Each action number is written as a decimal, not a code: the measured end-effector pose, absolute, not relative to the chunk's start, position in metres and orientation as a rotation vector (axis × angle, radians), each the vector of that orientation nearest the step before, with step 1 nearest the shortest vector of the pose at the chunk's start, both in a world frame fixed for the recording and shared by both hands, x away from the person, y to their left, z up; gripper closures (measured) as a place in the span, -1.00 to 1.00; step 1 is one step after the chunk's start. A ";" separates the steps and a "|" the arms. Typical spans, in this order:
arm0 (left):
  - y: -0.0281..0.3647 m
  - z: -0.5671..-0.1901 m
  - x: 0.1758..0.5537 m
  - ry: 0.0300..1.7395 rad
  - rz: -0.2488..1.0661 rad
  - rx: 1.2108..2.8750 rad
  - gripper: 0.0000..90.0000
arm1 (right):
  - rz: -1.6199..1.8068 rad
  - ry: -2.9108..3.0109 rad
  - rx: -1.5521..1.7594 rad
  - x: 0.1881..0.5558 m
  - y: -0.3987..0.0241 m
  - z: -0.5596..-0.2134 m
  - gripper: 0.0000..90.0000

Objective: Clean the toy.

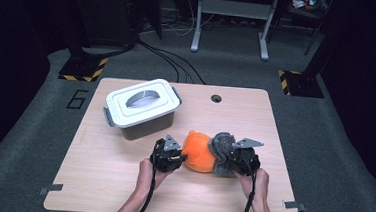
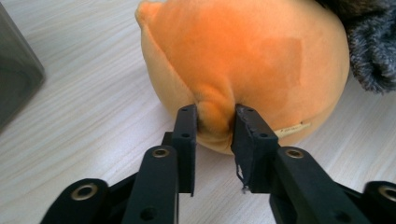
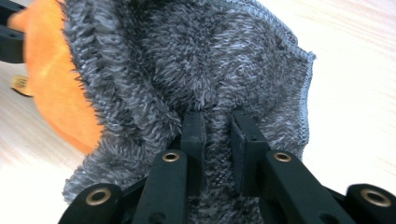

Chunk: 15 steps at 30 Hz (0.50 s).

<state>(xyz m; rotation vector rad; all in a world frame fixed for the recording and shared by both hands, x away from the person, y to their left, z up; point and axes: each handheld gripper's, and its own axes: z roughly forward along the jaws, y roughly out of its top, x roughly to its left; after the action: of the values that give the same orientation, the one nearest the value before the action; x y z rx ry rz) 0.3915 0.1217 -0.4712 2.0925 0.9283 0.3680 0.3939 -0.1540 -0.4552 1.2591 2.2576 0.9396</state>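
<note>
At table's near edge, left gripper [image 1: 168, 155] jaws pinch orange plush [image 1: 199, 151]; right gripper [image 1: 242, 157] jaws pinch grey fleece [image 1: 222, 142]

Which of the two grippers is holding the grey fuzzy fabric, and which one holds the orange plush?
The right gripper pinches the grey fuzzy fabric. The left gripper pinches a fold of the orange plush instead.

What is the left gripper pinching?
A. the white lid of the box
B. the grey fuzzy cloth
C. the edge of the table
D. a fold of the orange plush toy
D: in the left gripper view, the left gripper has its two black jaws squeezed on a bunched fold of the orange plush toy, while the grey fuzzy cloth lies off to the side.
</note>
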 end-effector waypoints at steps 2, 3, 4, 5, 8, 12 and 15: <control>0.122 -0.473 0.392 0.922 0.361 2.095 0.26 | 0.937 2.256 1.264 0.396 -0.157 -0.458 0.71; 0.122 -0.474 0.392 0.913 0.354 2.103 0.20 | 0.937 2.246 1.298 0.396 -0.157 -0.459 0.71; 0.122 -0.474 0.392 0.908 0.357 2.107 0.14 | 0.944 2.247 1.298 0.397 -0.159 -0.459 0.71; 0.122 -0.475 0.392 0.901 0.357 2.102 0.14 | 0.952 2.242 1.297 0.398 -0.159 -0.460 0.71; 0.120 -0.474 0.390 0.879 0.392 2.090 0.17 | 0.955 2.244 1.306 0.401 -0.161 -0.460 0.71; 0.115 -0.471 0.389 0.821 0.439 2.112 0.25 | 0.944 2.244 1.301 0.406 -0.161 -0.458 0.71; 0.112 -0.471 0.388 0.811 0.451 2.115 0.40 | 0.946 2.233 1.288 0.410 -0.160 -0.457 0.71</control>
<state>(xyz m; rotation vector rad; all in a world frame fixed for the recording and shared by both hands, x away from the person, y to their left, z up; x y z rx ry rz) 0.3884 0.1117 -0.4706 2.1148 0.8105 0.4505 0.4100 -0.1596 -0.4572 1.2876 2.2330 0.9457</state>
